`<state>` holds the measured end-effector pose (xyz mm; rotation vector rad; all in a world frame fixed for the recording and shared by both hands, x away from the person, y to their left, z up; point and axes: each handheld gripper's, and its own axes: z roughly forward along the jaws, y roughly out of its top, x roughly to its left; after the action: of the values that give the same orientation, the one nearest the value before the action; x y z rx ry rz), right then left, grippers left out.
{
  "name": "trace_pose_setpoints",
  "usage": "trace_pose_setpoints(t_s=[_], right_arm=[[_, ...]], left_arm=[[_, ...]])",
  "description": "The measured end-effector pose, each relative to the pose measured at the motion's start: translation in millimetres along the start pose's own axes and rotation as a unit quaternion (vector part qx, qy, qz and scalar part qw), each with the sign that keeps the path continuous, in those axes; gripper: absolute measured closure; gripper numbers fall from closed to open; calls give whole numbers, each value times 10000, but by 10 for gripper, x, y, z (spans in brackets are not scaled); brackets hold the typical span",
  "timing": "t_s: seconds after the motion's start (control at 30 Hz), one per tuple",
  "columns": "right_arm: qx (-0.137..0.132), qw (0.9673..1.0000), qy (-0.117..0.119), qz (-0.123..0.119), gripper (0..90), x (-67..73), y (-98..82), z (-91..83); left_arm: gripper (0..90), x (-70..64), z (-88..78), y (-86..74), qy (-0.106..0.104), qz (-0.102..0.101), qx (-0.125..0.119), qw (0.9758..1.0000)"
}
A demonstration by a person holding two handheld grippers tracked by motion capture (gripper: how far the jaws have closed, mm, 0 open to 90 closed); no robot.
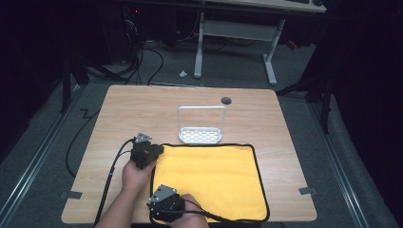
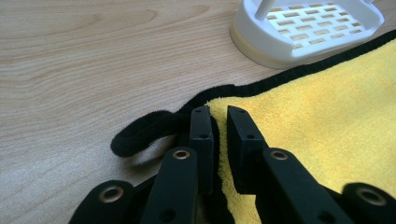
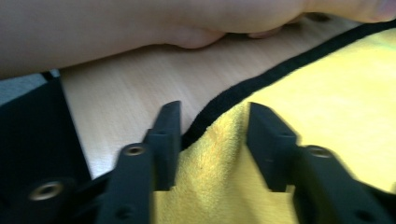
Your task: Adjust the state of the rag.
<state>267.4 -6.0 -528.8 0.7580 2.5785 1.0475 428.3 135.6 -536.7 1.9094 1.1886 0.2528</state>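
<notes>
Two tools work the yellow black-edged microfibre cloth at lower centre of the wooden worktop: left tool pinches its corner; right tool spread astride a raised fold. Advisable: close fully before lifting.

- A lab-like workroom: a wooden tabletop on grey carpet.
- Loose cables trail across the floor.
- A white-legged desk stands behind, in darkness.

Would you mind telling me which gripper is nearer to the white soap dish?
The left gripper: it grips the yellow towel's far-left corner, just short of the soap dish. The right gripper works the towel's near-left edge, farther away.
</notes>
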Motion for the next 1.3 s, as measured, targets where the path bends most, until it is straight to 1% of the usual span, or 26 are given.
trace_pose_setpoints(t_s=[0.1, 0.13, 0.17, 0.27, 0.3, 0.5, 0.53, 0.57, 0.6, 0.67, 0.7, 0.77, 0.87, 0.9, 0.93, 0.97, 1.03, 1.07, 1.1, 1.17, 1.23, 1.27, 1.3], right_arm=[[46, 9999, -100, -115, 786, -30, 2, -15], [46, 9999, -100, -115, 786, -30, 2, -15], [80, 9996, -151, -214, 829, -39, 10, -14], [134, 9994, -166, -268, 843, -44, 25, -16], [115, 9994, -194, -276, 843, -40, 30, -28], [-219, 9990, -276, -284, 843, -45, 83, -214], [-219, 9990, -276, -284, 843, -45, 83, -214], [-325, 9987, -294, -266, 843, -64, 108, -279], [-360, 9985, -315, -257, 843, -69, 120, -315], [-489, 9980, -312, -261, 843, -79, 147, -373], [-534, 9977, -313, -274, 843, -82, 165, -393], [-614, 9972, -311, -287, 843, -70, 208, -416], [-737, 9964, -283, -319, 843, -12, 293, -413], [-737, 9964, -283, -319, 843, -12, 293, -413], [-828, 9956, -239, -374, 842, 58, 362, -379], [-872, 9951, -233, -409, 842, 96, 401, -358], [-973, 9943, -125, -425, 842, 174, 497, -302], [-1029, 9936, -82, -456, 842, 222, 550, -277], [-1079, 9929, -36, -492, 842, 271, 605, -253], [-1148, 9918, 46, -557, 842, 373, 710, -214], [-1212, 9906, 80, -633, 841, 449, 786, -198], [-1250, 9901, 94, -636, 841, 464, 808, -200], [-1271, 9899, 92, -621, 841, 467, 818, -211]], left_arm=[[809, 7, -2, 1, -22, -5, 12, 10000], [810, 7, -2, 1, -22, -5, 12, 10000], [810, 6, -2, 1, -23, -8, 11, 10000], [809, 10, -2, 1, -34, -22, 6, 10000], [809, 13, -2, 1, -34, -20, 7, 10000], [812, 20, -4, 2, -70, -74, 4, 9999], [814, 20, -4, 2, -70, -74, 4, 9999], [815, 27, -13, 5, -150, -141, 28, 9998], [815, 27, -13, 5, -150, -141, 28, 9998], [818, 36, -70, 20, -151, -272, 20, 9995], [823, 44, -97, 18, -186, -337, -11, 9993], [828, 74, -172, 17, -200, -422, -133, 9988], [831, 163, -325, 15, -169, -536, -278, 9980], [831, 163, -325, 15, -169, -536, -278, 9980], [831, 237, -457, 0, -62, -569, -327, 9978], [831, 282, -532, -8, 18, -575, -309, 9979], [831, 390, -704, -31, 143, -704, -378, 9967], [832, 390, -704, -31, 143, -704, -378, 9967], [832, 500, -883, -52, 260, -793, -423, 9956], [833, 585, -1039, -67, 372, -843, -465, 9947], [833, 632, -1154, -72, 422, -880, -520, 9939], [833, 632, -1154, -72, 422, -880, -520, 9939], [834, 629, -1204, -55, 452, -900, -590, 9932]])
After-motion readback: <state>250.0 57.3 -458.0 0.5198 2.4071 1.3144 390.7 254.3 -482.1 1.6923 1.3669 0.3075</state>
